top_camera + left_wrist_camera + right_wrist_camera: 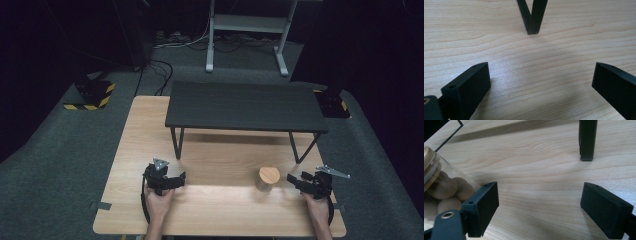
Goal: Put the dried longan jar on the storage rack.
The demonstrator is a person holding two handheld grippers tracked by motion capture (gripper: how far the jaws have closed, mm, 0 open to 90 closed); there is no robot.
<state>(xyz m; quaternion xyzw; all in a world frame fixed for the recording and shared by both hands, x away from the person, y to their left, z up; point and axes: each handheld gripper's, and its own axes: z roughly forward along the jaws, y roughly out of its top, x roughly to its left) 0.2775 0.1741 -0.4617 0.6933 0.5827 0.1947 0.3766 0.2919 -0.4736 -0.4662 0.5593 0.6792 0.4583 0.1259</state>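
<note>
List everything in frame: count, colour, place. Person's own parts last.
wooden table: 1, light wood, centre of the high view
low shelf: 1, black, on thin legs at the table's far half
shelf leg: black, ahead of the left claw's camera
jar: 1, clear with a wooden lid, near right of table, just left of the right claw
wooden balls: several, pale, inside the jar
white frame: 1, on the floor beyond the table
hazard-striped bases: 2, yellow-black, floor left and right
left claw: black, open, near left
right claw: black, open, near right
hands: 2, bottom edge
</note>
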